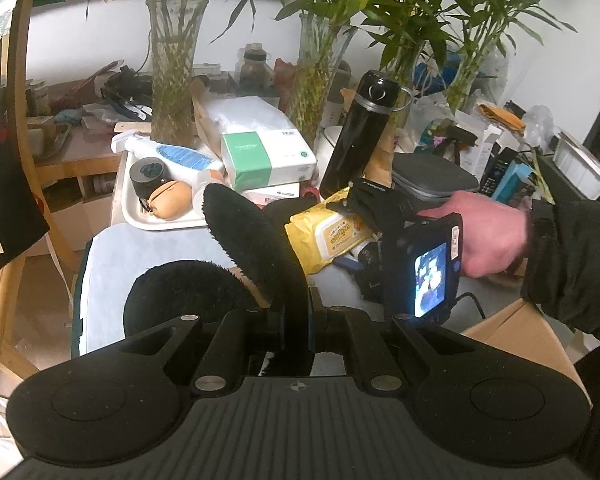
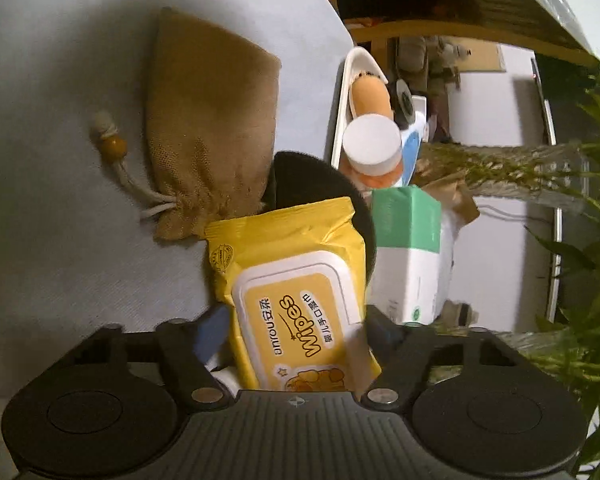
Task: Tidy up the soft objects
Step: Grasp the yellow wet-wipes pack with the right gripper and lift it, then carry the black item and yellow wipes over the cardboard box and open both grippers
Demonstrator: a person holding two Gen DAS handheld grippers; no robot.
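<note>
My left gripper [image 1: 290, 314] is shut on black fuzzy earmuffs [image 1: 256, 248]. One pad stands up in front of the fingers, the other [image 1: 184, 300] hangs lower left over the pale blue table [image 1: 140, 248]. My right gripper [image 2: 296, 320] is shut on a yellow wipes pack [image 2: 296, 280] and holds it above the table; the pack also shows in the left wrist view [image 1: 332, 236], right of the earmuffs. A tan burlap drawstring pouch [image 2: 208, 128] lies on the table beyond the pack. A black earmuff pad [image 2: 320, 184] shows behind the pack.
A white tray [image 1: 140, 216] holds a tape roll [image 1: 148, 172], a tan purse [image 1: 174, 200] and a spray bottle [image 1: 180, 154]. A green-and-white box [image 1: 266, 158], a black flask [image 1: 356, 132], glass vases with bamboo [image 1: 174, 80] and clutter stand behind. A cardboard box [image 1: 528, 336] sits at right.
</note>
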